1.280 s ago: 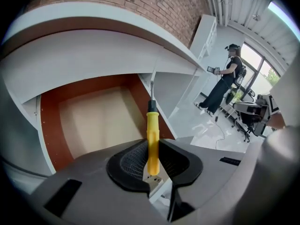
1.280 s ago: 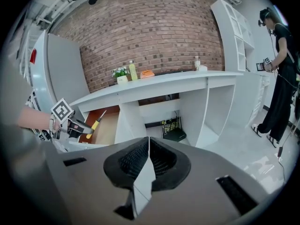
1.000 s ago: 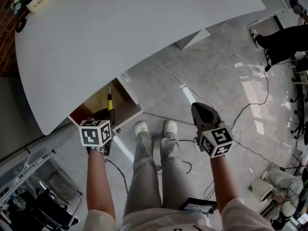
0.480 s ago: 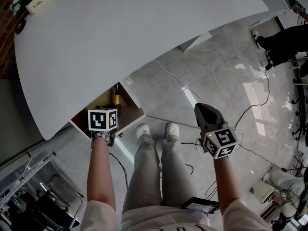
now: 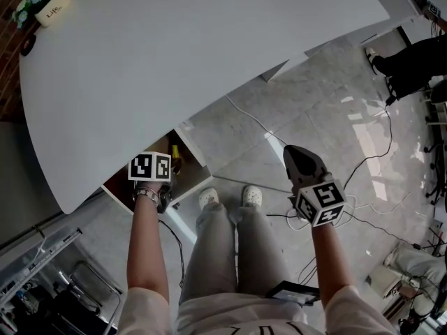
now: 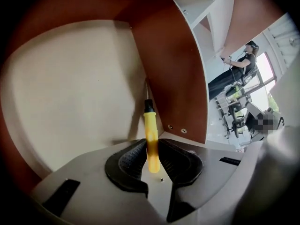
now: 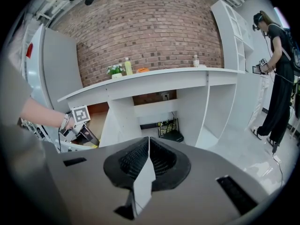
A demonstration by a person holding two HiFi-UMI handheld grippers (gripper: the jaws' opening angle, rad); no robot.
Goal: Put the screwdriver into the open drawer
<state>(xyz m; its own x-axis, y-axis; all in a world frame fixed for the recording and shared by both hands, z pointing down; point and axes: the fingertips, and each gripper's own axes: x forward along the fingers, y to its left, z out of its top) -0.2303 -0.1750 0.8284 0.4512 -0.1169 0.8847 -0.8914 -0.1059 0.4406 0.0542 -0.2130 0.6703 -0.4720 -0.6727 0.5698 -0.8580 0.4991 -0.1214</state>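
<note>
The screwdriver (image 6: 151,139) has a yellow handle and a dark collar, and its shaft points down into the open drawer (image 6: 70,93), which has brown walls and a pale bottom. My left gripper (image 6: 152,148) is shut on the handle, tilted steeply down inside the drawer. In the head view the left gripper (image 5: 155,170) sits over the drawer (image 5: 120,184) under the white counter, and a bit of the yellow screwdriver (image 5: 176,165) shows beside the cube. My right gripper (image 5: 302,165) hangs over the floor to the right, jaws shut with nothing in them (image 7: 149,142).
A wide white counter (image 5: 195,47) overhangs the drawer. My legs and white shoes (image 5: 229,197) stand between the grippers. Cables (image 5: 363,152) trail over the marble floor. Another person (image 7: 281,64) stands at the far right beside white shelves.
My left gripper has sunk deeper into the drawer with the screwdriver and tipped more steeply downward. My right gripper has drifted slightly to the right, still shut.
</note>
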